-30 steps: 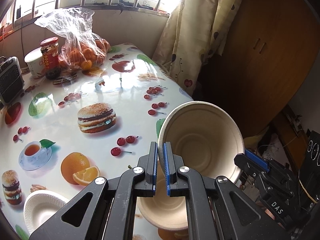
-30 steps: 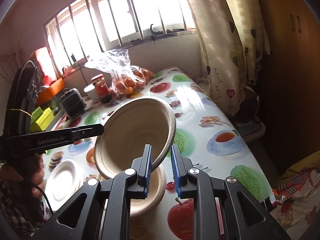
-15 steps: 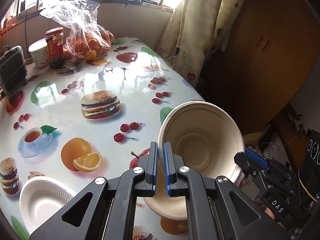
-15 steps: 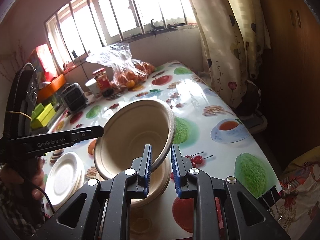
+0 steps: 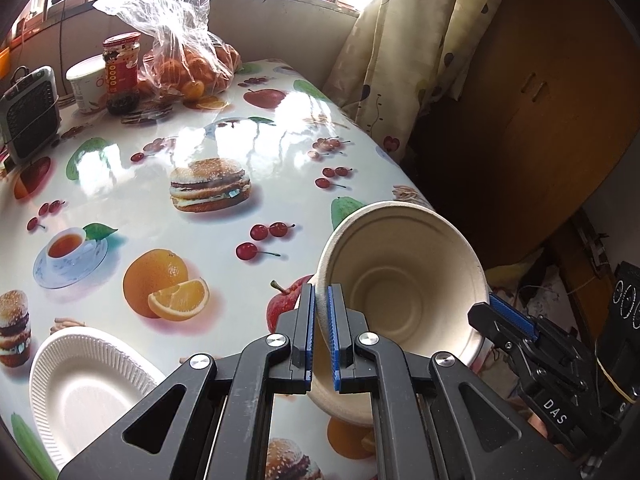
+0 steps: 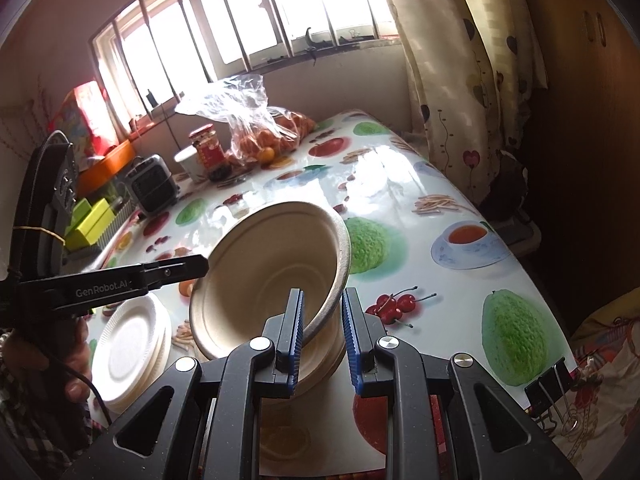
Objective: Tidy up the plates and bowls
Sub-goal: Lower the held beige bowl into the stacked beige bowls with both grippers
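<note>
The left gripper (image 5: 319, 336) pinches the near rim of a tilted beige bowl (image 5: 404, 292), its pads closed tight on the wall. The right gripper (image 6: 322, 340) is clamped on the opposite rim of the same bowl, 1 pad inside and 1 outside. The bowl hangs just above a stack of bowls (image 6: 324, 354) on the table (image 5: 248, 140), beside white plates (image 6: 132, 344).

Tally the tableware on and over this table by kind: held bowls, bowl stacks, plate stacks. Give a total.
Held beige bowl: 1
Stack of beige bowls: 1
Stack of white plates: 1
Total: 3
</note>
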### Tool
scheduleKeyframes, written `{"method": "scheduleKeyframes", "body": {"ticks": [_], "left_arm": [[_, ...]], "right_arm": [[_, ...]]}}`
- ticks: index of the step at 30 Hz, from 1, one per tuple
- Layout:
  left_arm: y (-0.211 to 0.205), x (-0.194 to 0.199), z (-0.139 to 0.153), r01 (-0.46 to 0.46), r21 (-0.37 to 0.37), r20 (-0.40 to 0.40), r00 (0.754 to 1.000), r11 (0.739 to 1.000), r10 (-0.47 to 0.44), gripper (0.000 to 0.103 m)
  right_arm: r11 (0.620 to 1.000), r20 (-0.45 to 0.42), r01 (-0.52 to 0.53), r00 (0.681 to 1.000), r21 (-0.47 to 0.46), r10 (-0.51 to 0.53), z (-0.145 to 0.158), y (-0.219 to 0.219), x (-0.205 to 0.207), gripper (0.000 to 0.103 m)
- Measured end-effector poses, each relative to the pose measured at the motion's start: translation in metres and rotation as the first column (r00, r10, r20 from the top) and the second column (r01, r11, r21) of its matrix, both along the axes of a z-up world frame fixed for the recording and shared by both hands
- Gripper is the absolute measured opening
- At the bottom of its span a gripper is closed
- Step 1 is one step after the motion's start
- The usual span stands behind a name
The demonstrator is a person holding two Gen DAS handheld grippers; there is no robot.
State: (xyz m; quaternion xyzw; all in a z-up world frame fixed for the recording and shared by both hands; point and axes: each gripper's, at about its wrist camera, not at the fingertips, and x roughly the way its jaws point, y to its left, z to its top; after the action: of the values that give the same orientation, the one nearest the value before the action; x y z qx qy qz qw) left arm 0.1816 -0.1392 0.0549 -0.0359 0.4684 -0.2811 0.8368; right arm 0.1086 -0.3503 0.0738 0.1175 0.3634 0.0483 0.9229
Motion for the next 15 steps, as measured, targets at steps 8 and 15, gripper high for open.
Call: {"method": "scheduleKeyframes", "body": {"ticks": [8,15], "left_arm": [[0.006,-0.002,-0.010,-0.016,0.002,-0.026,1.000,1.000,0.016,0.006],[0.009,-0.003,-0.012,-0.021,0.001,-0.031,0.999,1.000,0.021,0.006]], "right_arm": [[1.000,-0.018,-0.012,1.000,0.004,0.013,-0.008,0.005,-0.001,0.019],[1.000,-0.026,-0.015,1.000,0.009,0.015,-0.011,0.006,0.000,0.019]]}}
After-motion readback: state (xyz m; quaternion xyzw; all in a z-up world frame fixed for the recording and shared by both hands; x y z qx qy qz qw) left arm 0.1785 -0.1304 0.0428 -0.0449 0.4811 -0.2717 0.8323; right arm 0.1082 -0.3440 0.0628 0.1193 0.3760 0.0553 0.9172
